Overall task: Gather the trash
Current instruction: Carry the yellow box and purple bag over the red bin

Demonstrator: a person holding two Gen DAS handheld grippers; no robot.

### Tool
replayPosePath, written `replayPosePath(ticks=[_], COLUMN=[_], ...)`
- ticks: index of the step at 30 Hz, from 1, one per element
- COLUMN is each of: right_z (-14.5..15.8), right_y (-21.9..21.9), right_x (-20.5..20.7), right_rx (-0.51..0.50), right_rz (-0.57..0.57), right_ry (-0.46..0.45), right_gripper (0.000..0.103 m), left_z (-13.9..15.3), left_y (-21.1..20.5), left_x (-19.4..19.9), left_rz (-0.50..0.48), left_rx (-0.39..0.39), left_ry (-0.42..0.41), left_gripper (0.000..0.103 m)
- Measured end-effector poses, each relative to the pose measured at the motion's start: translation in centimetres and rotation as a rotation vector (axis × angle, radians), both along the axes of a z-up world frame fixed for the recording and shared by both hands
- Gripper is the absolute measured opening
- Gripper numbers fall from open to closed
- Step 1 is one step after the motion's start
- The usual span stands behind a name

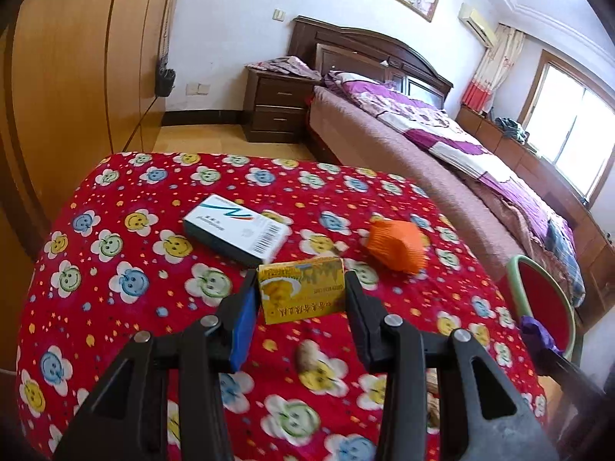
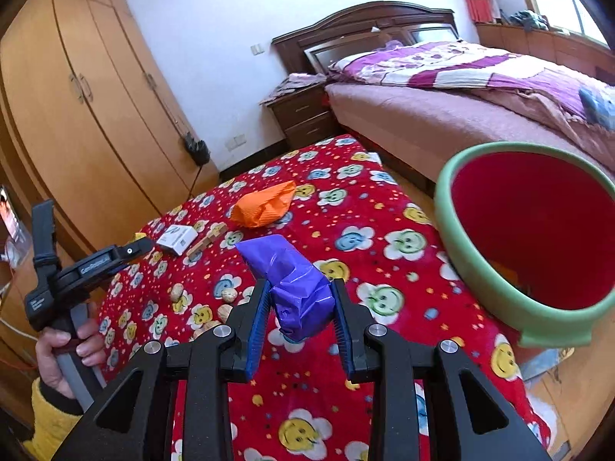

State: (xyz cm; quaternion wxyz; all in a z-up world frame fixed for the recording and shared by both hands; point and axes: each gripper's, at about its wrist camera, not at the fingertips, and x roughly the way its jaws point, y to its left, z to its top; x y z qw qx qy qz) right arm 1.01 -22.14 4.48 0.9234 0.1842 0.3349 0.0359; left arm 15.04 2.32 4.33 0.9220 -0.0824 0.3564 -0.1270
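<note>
My left gripper [image 1: 301, 274] is shut on a small yellow box [image 1: 301, 296] and holds it just above the red smiley-flower cloth [image 1: 127, 230]. My right gripper [image 2: 301, 284] is shut on a crumpled purple plastic wrapper [image 2: 296, 284], held over the cloth just left of a red bin with a green rim [image 2: 446, 207]. On the cloth lie a white and blue carton [image 1: 236, 228], also seen as the carton [image 2: 178, 238], and a crumpled orange wrapper [image 1: 396, 246], likewise the orange wrapper [image 2: 265, 203]. The bin [image 1: 515, 280] shows at the right edge of the left wrist view.
Several nut shells [image 2: 230, 295] and a tan wooden piece [image 2: 203, 242] lie on the cloth. A person's hand [image 2: 65, 342] in a yellow sleeve holds the left tool. Behind stand a bed [image 2: 442, 115], a dark nightstand [image 1: 276, 107] and a wooden wardrobe [image 2: 77, 96].
</note>
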Motion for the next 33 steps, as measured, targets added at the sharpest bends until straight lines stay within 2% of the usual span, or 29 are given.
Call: replayPosePath(ticks=[12,23,33], right_z=[1.3,2.1,1.7], right_y=[-3.2,-6.3,-10.1], right_x=[-3.5,-6.0,-8.0], right_rx=[0.036,0.032,0.038], right_rz=[-0.067,-0.153,-0.270], right_ry=[-0.069,-0.132,-0.145], right_gripper=[0.032,0.032,0.032], left_z=[2.1,3.2,3.0], left_y=[-5.1,-10.6,-16.2], left_x=[-3.6,-5.4,-6.3], left_rz=[-0.111,-0.207,-0.320], left_rx=[-0.037,-0.015,0.011], left_ry=[-0.022,-0.036,-0.021], left_gripper=[0.044,0.044,0.044])
